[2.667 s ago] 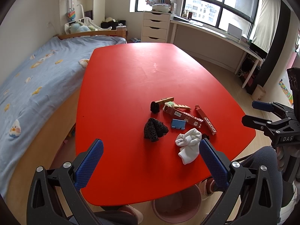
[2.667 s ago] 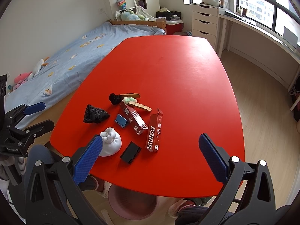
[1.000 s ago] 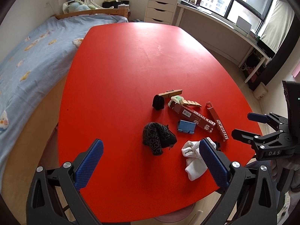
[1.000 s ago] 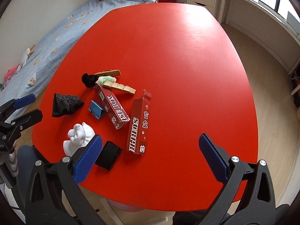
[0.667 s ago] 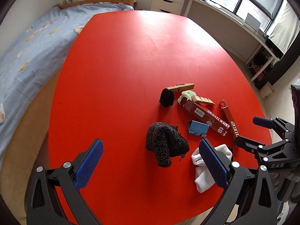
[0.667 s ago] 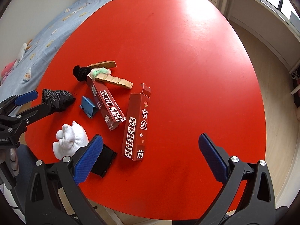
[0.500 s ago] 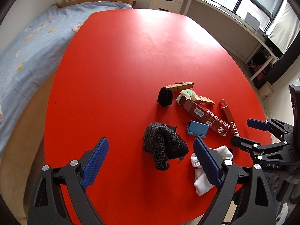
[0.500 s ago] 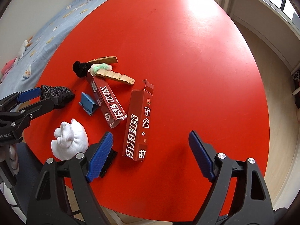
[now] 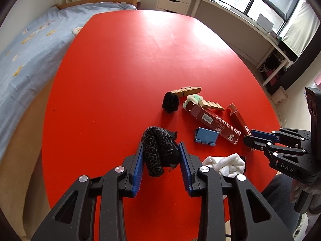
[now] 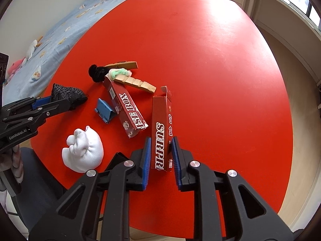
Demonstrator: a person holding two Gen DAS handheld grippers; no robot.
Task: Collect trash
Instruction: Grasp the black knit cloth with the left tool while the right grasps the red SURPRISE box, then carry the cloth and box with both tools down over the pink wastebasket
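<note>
Now both grasps are being made at once. The left gripper (image 9: 161, 150) is closing around the black patterned sock (image 9: 159, 150); the right gripper (image 10: 160, 150) is closing around the near end of the red "SURPRI" carton (image 10: 162, 132). Pad contact should be confirmed before lifting. The red table's (image 10: 220, 60) near edge lies just behind; its far side is bare.

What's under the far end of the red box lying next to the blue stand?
Nothing visibly under the red box: its far end abuts a stepped wooden piece, with green fluff beside its corner. Its underside is hidden. The blue stand sits alongside.
</note>
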